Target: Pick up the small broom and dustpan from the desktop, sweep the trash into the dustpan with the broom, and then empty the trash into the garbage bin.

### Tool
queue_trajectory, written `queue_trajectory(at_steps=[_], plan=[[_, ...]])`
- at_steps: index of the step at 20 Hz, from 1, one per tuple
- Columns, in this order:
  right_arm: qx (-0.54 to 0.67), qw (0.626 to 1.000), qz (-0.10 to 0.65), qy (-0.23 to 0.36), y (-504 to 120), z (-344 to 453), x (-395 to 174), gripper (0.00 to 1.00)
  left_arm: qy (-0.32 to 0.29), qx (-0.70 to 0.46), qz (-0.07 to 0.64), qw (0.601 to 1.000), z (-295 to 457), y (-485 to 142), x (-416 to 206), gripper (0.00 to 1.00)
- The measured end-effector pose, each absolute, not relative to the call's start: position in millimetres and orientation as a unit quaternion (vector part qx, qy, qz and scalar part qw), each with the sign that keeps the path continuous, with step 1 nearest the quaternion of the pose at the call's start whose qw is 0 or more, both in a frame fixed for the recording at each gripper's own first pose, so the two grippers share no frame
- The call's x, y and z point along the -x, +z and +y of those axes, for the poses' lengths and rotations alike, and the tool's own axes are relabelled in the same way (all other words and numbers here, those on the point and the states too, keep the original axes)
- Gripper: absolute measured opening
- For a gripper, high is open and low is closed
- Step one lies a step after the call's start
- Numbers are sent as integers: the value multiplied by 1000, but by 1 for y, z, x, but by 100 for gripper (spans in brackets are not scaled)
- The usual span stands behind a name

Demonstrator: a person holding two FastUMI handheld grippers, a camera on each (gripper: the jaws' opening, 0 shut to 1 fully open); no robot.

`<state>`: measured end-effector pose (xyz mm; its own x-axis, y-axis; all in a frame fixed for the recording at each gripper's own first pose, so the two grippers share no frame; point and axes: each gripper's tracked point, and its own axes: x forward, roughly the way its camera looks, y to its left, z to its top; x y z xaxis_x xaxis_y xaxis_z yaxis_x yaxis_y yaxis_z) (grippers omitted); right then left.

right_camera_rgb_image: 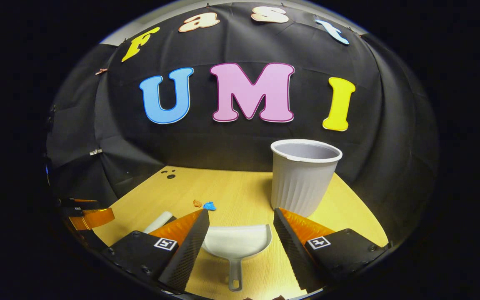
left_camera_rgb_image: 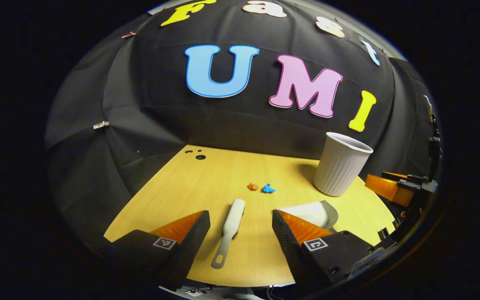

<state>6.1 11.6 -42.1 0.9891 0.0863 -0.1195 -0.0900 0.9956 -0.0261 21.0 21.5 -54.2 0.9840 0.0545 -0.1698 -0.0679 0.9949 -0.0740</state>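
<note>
Wooden desktop [left_camera_rgb_image: 206, 183] carries broom [left_camera_rgb_image: 229, 227] and dustpan [right_camera_rgb_image: 236, 241], edges hidden behind parted left gripper [left_camera_rgb_image: 240, 229] and right gripper [right_camera_rgb_image: 240, 233].

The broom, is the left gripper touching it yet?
Apart. In the left gripper view, the broom lies on the table between the open left gripper fingers, bare wood on both sides.

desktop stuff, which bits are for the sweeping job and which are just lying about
For the job:
- small broom
- dustpan
- orange trash scrap
- blue trash scrap
- white ribbed garbage bin
- left tongs and right tongs, both open

Just there:
- holes in the desktop's far corner
- clip on the cloth wall
</note>
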Motion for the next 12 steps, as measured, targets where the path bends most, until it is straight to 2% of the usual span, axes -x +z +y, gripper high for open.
queue_trajectory(at_steps=[5,12], plan=[[10,995,77,59,-54,10,-8,97,53,40,115,991,39,-75,-35,95],[1,992,106,70,-76,6,-21,97,19,9,199,980,36,-123,-69,95]])
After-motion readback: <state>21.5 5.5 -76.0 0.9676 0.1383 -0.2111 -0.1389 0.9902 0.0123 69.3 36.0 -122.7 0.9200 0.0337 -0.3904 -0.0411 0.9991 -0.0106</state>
